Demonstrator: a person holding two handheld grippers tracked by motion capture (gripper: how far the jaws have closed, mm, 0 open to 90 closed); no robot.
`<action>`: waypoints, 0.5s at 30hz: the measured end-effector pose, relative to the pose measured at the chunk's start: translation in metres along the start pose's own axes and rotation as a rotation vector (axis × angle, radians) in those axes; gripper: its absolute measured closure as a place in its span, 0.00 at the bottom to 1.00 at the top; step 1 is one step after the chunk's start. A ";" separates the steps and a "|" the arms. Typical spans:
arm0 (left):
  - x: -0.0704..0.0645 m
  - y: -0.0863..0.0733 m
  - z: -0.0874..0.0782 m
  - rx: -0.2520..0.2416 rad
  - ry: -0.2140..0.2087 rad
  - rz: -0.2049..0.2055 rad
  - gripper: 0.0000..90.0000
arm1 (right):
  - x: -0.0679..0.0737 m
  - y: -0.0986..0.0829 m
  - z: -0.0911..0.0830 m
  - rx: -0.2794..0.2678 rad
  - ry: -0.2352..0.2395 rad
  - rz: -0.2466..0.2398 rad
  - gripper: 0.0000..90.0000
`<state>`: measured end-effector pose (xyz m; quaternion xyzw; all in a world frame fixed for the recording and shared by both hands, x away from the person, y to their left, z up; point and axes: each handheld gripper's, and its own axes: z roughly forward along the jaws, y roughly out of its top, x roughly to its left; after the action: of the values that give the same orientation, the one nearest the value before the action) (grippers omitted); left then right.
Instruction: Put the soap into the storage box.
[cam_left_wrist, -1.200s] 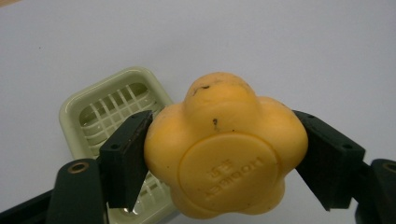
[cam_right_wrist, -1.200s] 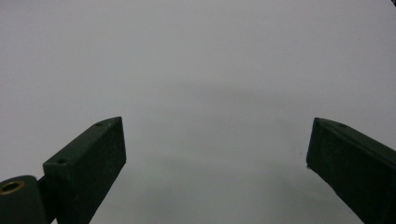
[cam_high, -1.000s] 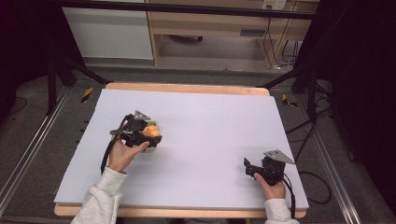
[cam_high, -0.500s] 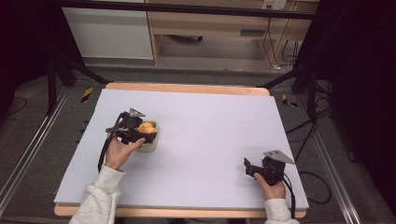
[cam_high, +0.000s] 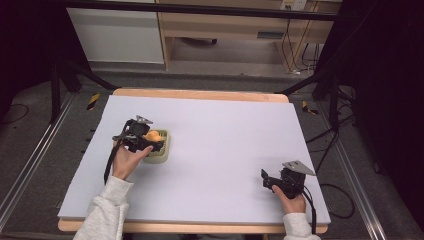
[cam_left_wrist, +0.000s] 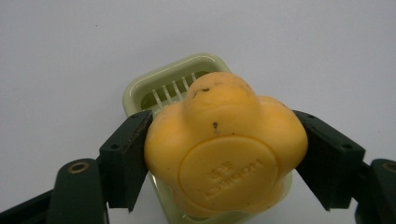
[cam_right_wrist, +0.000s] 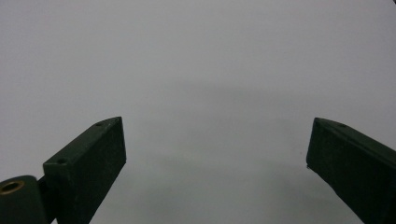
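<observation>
A yellow-orange rubber toy (cam_left_wrist: 224, 144) with a round embossed base is clamped between the jaws of my left gripper (cam_left_wrist: 224, 163). Under it sits a pale green slotted dish (cam_left_wrist: 173, 86), and the toy hangs just over the dish's near part. In the high view the left gripper (cam_high: 145, 140) holds the toy (cam_high: 152, 135) over the dish (cam_high: 159, 156) at the table's left middle. My right gripper (cam_high: 272, 181) rests near the front right of the table. Its jaws (cam_right_wrist: 215, 172) stand wide apart over bare white surface with nothing between them.
The white tabletop (cam_high: 225, 135) has a wooden edge (cam_high: 200, 94) at the far side. Black stand legs (cam_high: 310, 82) and cables (cam_high: 345, 200) lie on the floor around the table. A shelf unit (cam_high: 225, 30) stands behind it.
My left gripper with the toy has drifted slightly left and toward the near side, so more of the green dish shows beside it. The right gripper has stayed put.
</observation>
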<state>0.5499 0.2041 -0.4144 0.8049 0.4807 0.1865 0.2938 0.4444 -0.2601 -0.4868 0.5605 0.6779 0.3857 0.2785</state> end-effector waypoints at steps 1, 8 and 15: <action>0.000 0.000 0.001 0.001 0.001 0.002 0.28 | 0.000 0.000 0.000 0.000 0.000 0.000 0.06; -0.001 -0.002 0.011 0.017 0.003 0.004 0.28 | 0.000 0.000 0.000 -0.001 -0.002 -0.002 0.06; -0.002 -0.003 0.015 0.032 0.001 0.007 0.28 | 0.000 0.000 0.000 -0.001 -0.001 -0.001 0.06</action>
<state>0.5557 0.1985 -0.4280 0.8112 0.4809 0.1803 0.2798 0.4443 -0.2600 -0.4868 0.5601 0.6779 0.3857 0.2794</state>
